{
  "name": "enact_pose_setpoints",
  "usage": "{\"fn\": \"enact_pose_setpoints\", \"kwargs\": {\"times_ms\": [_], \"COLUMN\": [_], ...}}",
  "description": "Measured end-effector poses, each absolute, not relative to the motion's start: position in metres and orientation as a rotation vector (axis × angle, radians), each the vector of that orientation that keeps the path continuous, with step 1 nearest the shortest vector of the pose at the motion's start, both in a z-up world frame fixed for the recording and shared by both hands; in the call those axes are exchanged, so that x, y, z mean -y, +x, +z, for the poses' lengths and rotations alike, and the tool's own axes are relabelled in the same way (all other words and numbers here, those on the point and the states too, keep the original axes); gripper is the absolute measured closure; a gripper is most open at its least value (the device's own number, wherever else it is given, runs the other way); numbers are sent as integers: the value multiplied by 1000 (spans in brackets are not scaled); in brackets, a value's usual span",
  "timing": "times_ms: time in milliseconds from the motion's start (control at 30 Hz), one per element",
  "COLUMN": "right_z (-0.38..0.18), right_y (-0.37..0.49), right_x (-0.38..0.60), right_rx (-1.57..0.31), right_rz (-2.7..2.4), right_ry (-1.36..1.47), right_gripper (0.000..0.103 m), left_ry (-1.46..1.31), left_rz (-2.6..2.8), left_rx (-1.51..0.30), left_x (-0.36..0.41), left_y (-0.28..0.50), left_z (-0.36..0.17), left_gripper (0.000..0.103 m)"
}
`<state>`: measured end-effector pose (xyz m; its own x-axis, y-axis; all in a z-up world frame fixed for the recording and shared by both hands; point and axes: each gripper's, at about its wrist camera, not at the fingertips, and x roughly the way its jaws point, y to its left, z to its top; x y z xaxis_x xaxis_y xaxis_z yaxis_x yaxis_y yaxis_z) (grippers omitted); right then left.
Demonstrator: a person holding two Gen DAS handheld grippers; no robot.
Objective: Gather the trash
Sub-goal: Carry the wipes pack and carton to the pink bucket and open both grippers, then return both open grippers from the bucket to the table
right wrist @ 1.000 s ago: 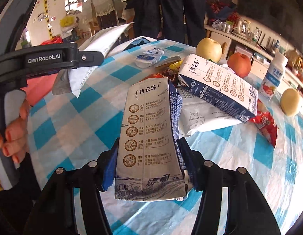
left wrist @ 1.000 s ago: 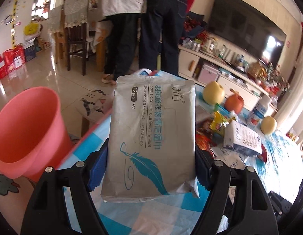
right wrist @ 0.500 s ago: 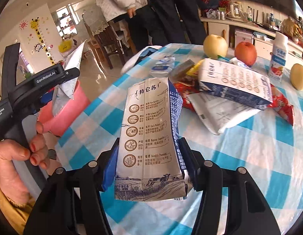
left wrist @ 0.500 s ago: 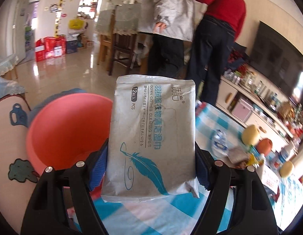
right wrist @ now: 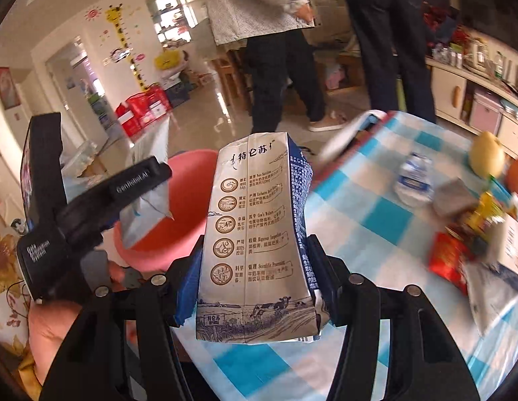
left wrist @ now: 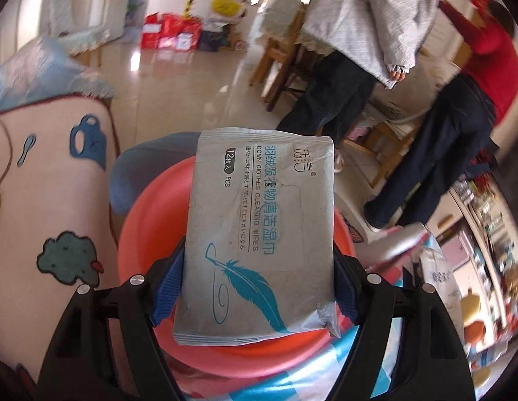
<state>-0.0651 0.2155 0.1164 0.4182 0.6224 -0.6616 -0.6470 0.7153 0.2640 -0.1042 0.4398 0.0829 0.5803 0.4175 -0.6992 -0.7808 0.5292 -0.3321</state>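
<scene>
My left gripper [left wrist: 257,287] pinches the wipes pack [left wrist: 259,234] at frame centre over the pink bin [left wrist: 141,220]; my right gripper [right wrist: 253,287] clamps the milk carton [right wrist: 255,234] over the table [right wrist: 376,220]. Released off-centre, the pack could catch the rim and fall outside.

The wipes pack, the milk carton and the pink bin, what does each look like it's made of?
Wipes pack: soft matte silver film, probably plastic, judging by its wrinkles and crimped end seals.
Milk carton: printed coated paperboard, apparently; it shows sharp fold lines and a crushed shape.
Pink bin: likely moulded plastic, with smooth, uniformly coloured walls and a slight sheen.
</scene>
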Motion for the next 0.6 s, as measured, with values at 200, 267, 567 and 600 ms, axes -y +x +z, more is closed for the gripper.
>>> {"fn": "enact_pose_setpoints", "kwargs": {"times_ms": [200, 267, 567, 600], "right_z": [110, 105, 85, 86], "right_y": [-46, -40, -27, -29], "right_x": [-279, -295, -348, -350], "right_rx": [-845, -853, -900, -889], "right_rz": [865, 880, 946, 942], "right_ry": [-65, -80, -106, -116], "right_gripper": [44, 44, 37, 32], "left_ry": [-750, -766, -785, -777], "left_rz": [810, 817, 852, 853], "left_rx": [-603, -605, -582, -573], "left_x": [-459, -464, -472, -472], "left_y": [-109, -107, -108, -108], "left_z": [72, 70, 67, 67], "left_gripper": [26, 25, 16, 14]}}
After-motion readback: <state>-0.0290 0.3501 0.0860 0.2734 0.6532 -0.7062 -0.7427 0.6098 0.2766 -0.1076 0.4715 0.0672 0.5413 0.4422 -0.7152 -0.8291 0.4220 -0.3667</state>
